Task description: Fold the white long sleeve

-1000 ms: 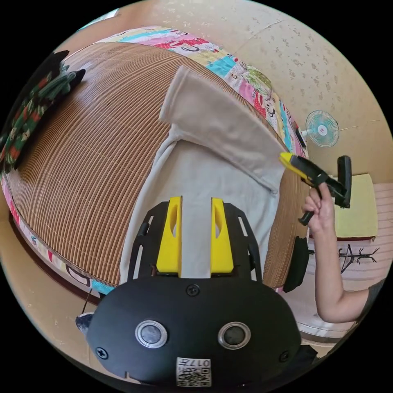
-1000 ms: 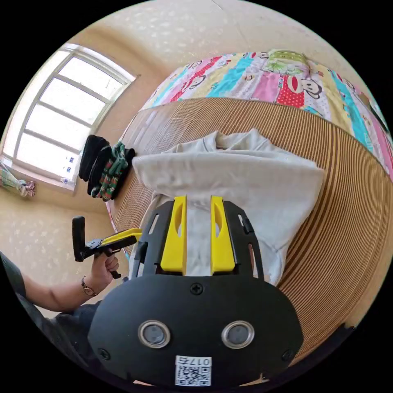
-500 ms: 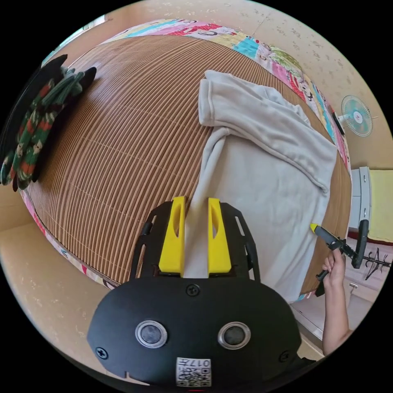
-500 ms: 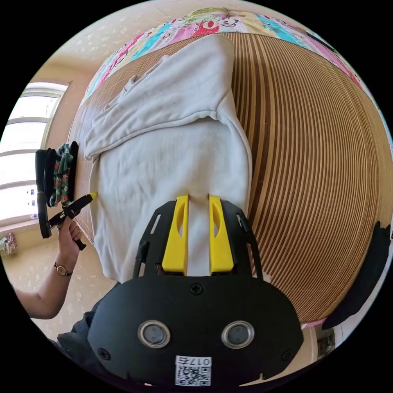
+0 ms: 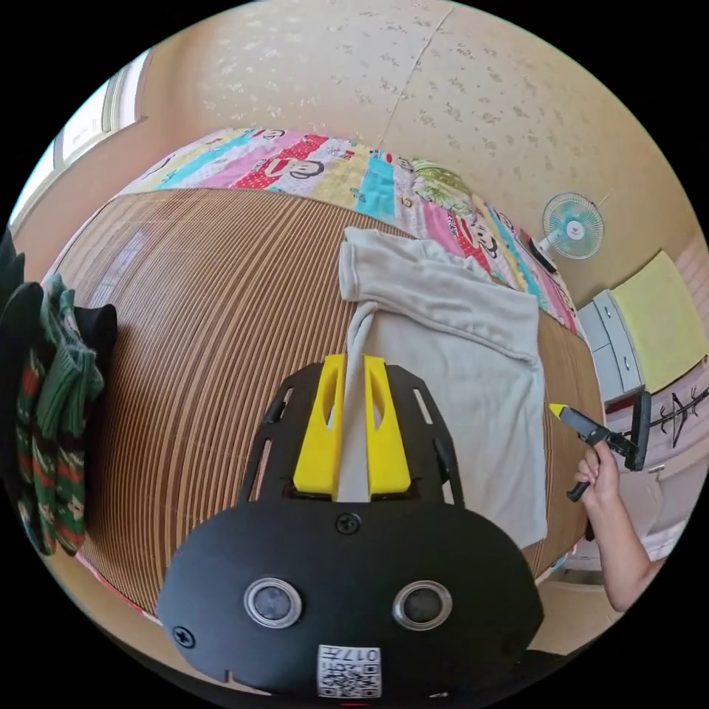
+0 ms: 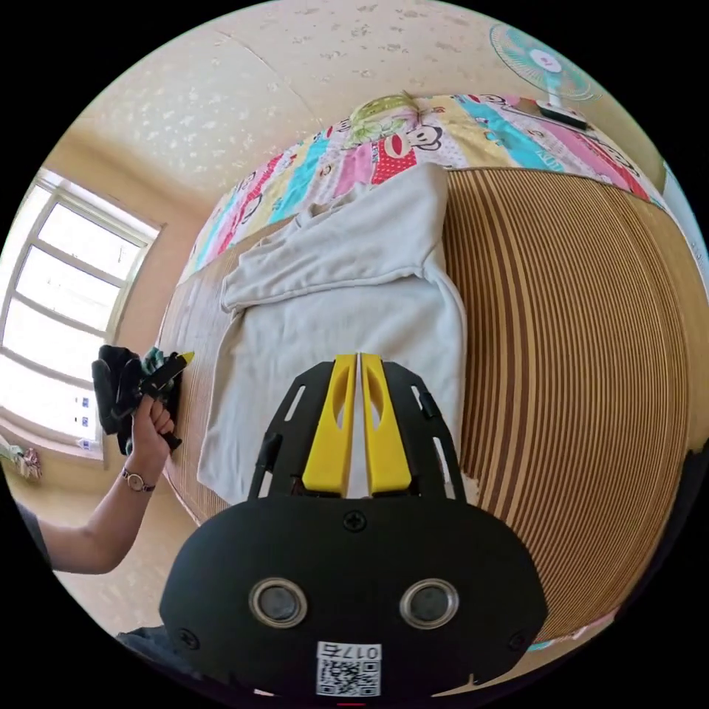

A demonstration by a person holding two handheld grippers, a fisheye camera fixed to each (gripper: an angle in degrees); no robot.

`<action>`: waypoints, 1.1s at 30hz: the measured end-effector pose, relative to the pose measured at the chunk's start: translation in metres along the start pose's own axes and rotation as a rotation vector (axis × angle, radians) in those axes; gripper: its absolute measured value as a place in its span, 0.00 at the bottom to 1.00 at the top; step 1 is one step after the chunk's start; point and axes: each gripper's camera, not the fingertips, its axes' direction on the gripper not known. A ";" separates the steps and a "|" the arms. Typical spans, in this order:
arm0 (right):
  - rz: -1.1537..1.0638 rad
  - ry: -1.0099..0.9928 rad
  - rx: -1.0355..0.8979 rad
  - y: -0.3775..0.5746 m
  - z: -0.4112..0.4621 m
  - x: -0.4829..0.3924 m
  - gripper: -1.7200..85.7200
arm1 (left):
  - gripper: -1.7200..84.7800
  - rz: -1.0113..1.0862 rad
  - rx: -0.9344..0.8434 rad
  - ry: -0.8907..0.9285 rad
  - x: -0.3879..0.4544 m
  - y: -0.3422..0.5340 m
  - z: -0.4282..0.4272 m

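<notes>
While the white long sleeve (image 5: 450, 369) lies flat on the bamboo mat (image 5: 207, 310) of the bed, sleeves folded across its upper part, we record both grippers near its lower hem. We find the left gripper (image 5: 353, 428) with jaws slightly parted astride the garment's side edge; whether they pinch it, we cannot tell. We find the right gripper (image 6: 358, 425) with jaws nearly closed; any grasp is unclear. Dark knitwear (image 5: 52, 413) sits well apart.
</notes>
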 end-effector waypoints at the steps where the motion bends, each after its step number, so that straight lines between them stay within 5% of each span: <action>1: 0.033 0.022 -0.011 0.009 -0.004 0.010 0.06 | 0.11 -0.005 -0.039 0.031 -0.016 0.012 -0.007; 7: 0.183 0.182 -0.152 0.117 -0.031 0.090 0.10 | 0.17 -0.160 -0.263 0.083 -0.094 0.109 -0.019; 18: 0.134 0.001 -0.212 0.183 -0.076 0.143 0.08 | 0.09 -0.146 -0.338 0.003 -0.125 0.141 -0.047; 22: 0.122 -0.189 -0.216 0.205 -0.127 0.171 0.06 | 0.07 -0.039 -0.538 0.442 -0.155 0.138 -0.047; 25: 0.246 -0.269 -0.328 0.260 -0.170 0.209 0.06 | 0.07 -0.018 -0.734 0.499 -0.184 0.173 -0.067; 28: 0.471 -0.421 -0.372 0.326 -0.224 0.249 0.06 | 0.06 -0.185 -0.893 0.829 -0.216 0.218 -0.092; 30: 0.666 -0.786 0.005 0.352 -0.282 0.280 0.06 | 0.06 -0.364 -0.780 1.058 -0.235 0.228 -0.115; 33: 0.727 -1.040 0.356 0.336 -0.297 0.305 0.05 | 0.03 -0.450 -0.447 1.226 -0.251 0.197 -0.139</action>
